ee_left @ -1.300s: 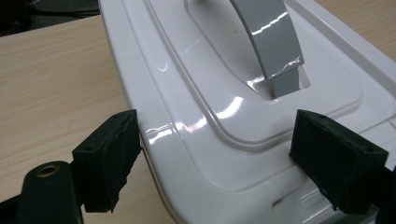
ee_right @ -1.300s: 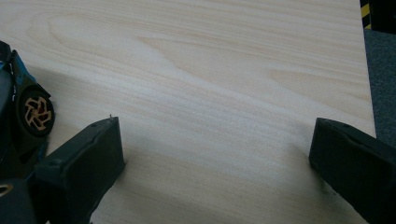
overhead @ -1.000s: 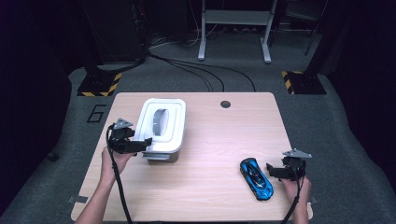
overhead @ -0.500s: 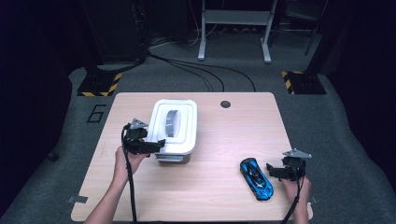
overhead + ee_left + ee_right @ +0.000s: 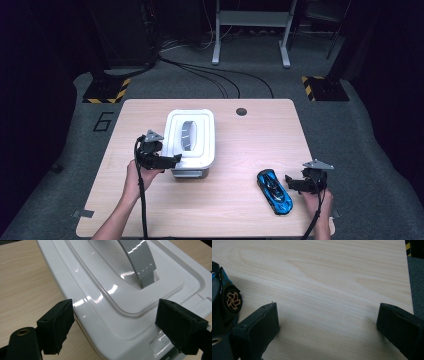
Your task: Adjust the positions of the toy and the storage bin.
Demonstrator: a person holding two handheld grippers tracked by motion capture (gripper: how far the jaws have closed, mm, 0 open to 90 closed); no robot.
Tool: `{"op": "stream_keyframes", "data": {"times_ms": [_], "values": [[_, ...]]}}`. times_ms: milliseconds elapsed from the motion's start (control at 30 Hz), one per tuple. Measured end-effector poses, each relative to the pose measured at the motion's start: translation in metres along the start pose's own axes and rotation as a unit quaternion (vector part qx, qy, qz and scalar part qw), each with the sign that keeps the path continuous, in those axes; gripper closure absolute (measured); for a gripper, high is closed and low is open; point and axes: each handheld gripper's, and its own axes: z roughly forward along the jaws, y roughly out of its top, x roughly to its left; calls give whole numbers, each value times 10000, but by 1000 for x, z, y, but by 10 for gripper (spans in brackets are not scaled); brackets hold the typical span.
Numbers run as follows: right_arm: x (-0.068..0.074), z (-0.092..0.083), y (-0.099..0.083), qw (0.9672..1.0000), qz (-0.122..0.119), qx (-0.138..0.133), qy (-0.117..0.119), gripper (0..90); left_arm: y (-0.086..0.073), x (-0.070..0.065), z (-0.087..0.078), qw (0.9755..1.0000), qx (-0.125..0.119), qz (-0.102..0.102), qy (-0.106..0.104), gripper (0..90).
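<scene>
I have my left gripper [image 5: 113,323] at the near corner of the white box [image 5: 190,140] mid-table, jaws just opening wide around its lid; my right gripper [image 5: 328,323] waits open, empty, beside the blue car [image 5: 274,191]; next I must lift the lid

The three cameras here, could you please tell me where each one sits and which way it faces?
High view: above the person's side, looking forward and down on the table; forearms, both claws show.
Left gripper view: on the left claw, looking along its jaws over the white box.
Right gripper view: on the right claw, facing bare tabletop, blue toy car at its edge.
Shared: box and car appear from above too.
</scene>
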Motion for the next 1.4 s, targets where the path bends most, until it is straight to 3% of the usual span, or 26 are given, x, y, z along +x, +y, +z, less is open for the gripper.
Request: {"op": "stream_keyframes", "data": {"times_ms": [200,500,867,1000,1300,1400], "values": [[0,0,0,10000,-2,2,-1,34,-4,-6,-4,9998,132,144,-87,122],[0,0,0,10000,-1,-3,-2,35,2,-24,5,9992,151,357,-134,108],[0,0,0,10000,-2,0,0,36,10,-43,12,9985,226,444,-215,107],[0,0,0,10000,-4,-1,0,36,13,-51,18,9987,176,428,-228,107],[0,0,0,10000,-5,-3,5,38,21,-74,36,9973,254,669,-161,91],[0,0,0,10000,-5,-5,8,39,24,-80,43,9974,221,659,-203,92]]}}
